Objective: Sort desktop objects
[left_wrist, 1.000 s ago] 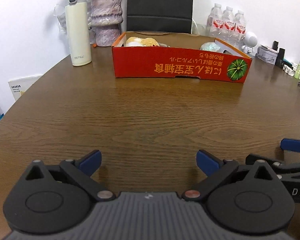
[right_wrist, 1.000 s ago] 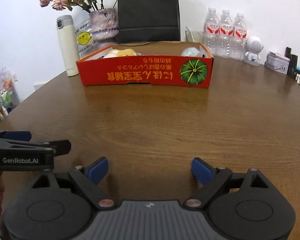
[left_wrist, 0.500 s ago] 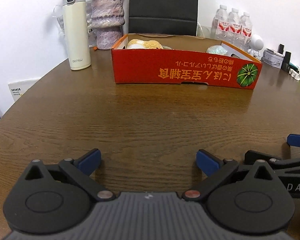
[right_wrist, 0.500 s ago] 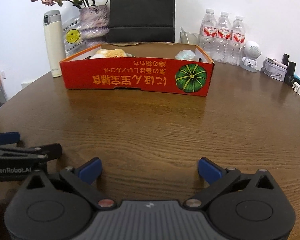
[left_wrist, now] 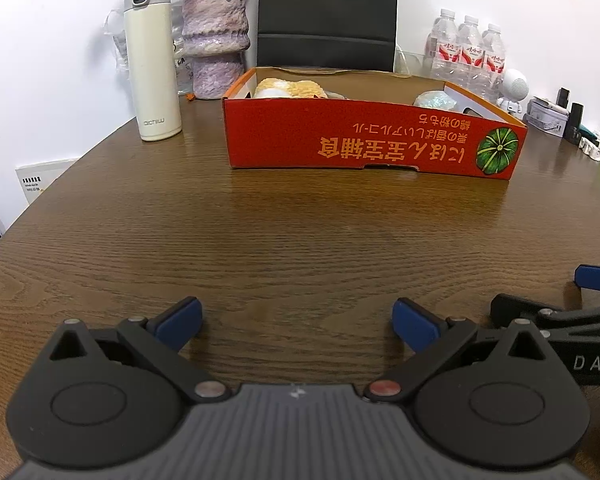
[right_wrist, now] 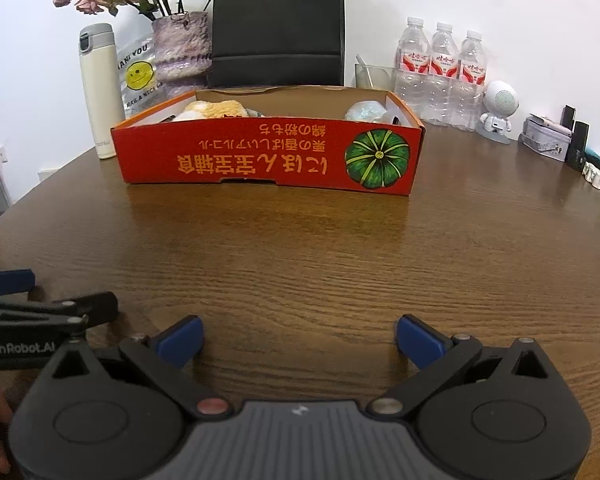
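Observation:
A red cardboard box (left_wrist: 372, 144) with a green pumpkin print stands on the brown wooden table (left_wrist: 284, 240), also in the right wrist view (right_wrist: 268, 158). Inside lie a yellow plush item (left_wrist: 290, 88) (right_wrist: 216, 110) and a pale blue crumpled item (left_wrist: 434, 101) (right_wrist: 366, 111). My left gripper (left_wrist: 298, 318) is open and empty, low over the table's near part. My right gripper (right_wrist: 300, 338) is open and empty beside it. Each gripper shows at the other view's edge.
Behind the box stand a cream thermos (left_wrist: 152, 60), a purple vase (left_wrist: 214, 40) with dried flowers, a black bag (right_wrist: 278, 24) and three water bottles (right_wrist: 442, 74). A small white robot figure (right_wrist: 498, 110) and small items (right_wrist: 556, 142) sit at the right.
Both views have shifted slightly; the box now sits nearer the middle of each view. Both grippers stay open and empty, close above the table.

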Demonstrator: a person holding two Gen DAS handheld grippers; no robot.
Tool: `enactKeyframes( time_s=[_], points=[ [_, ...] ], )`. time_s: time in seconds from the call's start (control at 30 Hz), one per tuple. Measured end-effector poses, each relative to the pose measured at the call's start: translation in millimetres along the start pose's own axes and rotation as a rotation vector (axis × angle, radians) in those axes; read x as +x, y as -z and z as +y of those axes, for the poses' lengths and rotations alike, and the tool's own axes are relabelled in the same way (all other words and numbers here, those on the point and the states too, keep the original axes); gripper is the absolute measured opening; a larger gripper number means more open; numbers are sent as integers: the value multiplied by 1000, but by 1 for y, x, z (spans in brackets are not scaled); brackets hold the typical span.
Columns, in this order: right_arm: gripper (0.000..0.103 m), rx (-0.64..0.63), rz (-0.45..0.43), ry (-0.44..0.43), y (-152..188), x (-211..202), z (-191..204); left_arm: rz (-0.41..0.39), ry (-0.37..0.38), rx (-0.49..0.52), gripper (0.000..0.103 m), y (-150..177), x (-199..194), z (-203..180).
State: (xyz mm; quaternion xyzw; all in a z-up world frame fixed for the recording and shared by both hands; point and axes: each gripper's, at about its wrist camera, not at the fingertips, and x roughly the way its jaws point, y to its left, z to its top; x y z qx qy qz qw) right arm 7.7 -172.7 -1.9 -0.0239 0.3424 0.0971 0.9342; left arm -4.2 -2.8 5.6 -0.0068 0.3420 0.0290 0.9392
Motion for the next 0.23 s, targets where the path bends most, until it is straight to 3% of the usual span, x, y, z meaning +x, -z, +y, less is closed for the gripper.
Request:
enactKeyframes(
  time_s=[0.23],
  points=[
    [103,2,0,5,0,1,0,0,6,7,103,0,1,1]
  ],
)
